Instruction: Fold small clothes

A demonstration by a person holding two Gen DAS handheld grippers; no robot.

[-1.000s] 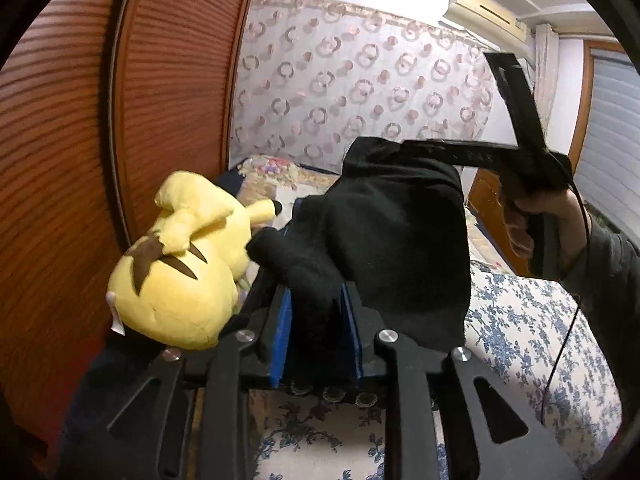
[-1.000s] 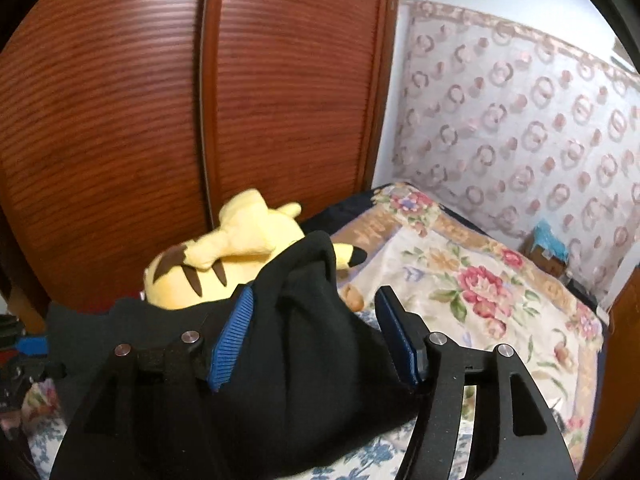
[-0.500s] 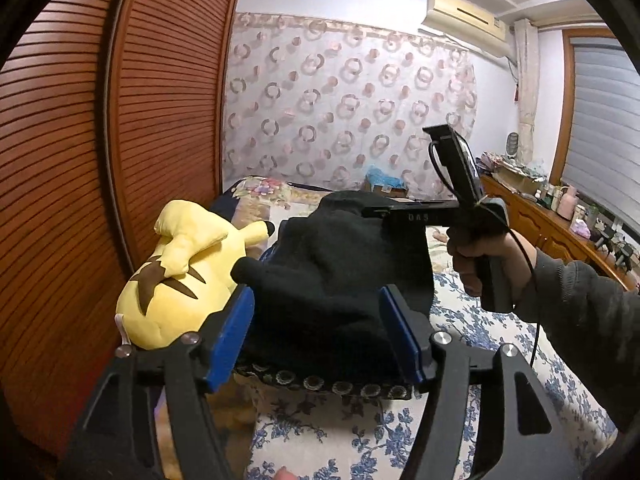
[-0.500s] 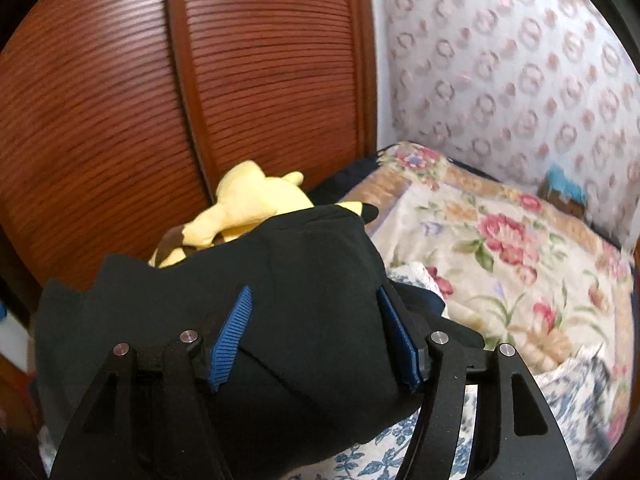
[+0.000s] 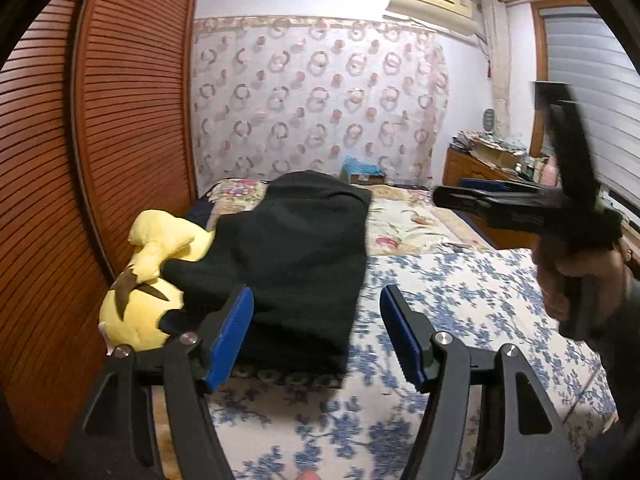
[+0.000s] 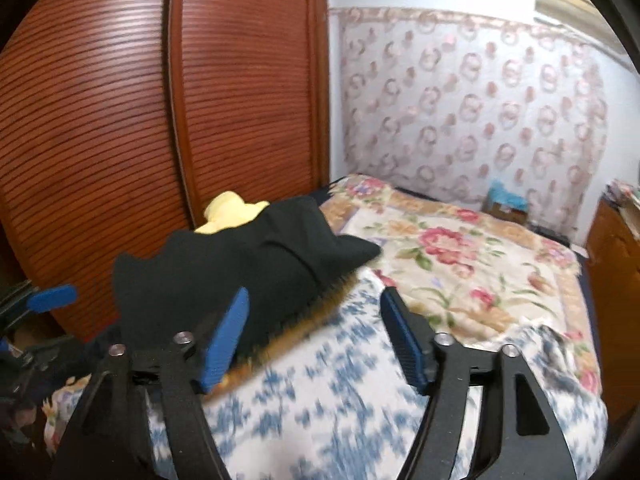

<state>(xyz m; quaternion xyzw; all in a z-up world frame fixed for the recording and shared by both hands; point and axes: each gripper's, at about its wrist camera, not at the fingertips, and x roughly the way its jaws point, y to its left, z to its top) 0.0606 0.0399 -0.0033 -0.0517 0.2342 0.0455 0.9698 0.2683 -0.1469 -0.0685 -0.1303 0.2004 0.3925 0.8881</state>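
Observation:
A folded black garment (image 5: 296,264) lies on the bed, partly draped over a yellow plush toy (image 5: 148,280). It also shows in the right wrist view (image 6: 240,268). My left gripper (image 5: 316,336) is open and empty, pulled back just in front of the garment's near edge. My right gripper (image 6: 314,336) is open and empty, to the right of the garment and clear of it. In the left wrist view it (image 5: 472,196) hovers blurred above the bed at the right.
The bed has a blue floral sheet (image 5: 460,320) in front and a rose-patterned blanket (image 6: 460,264) behind. A slatted wooden wardrobe (image 5: 120,120) stands along the left. A wooden dresser (image 5: 480,168) stands at the far right by the window.
Both grippers let go of the black garment and drew back. The garment now rests on the bed and the plush. The right gripper moved off to the right.

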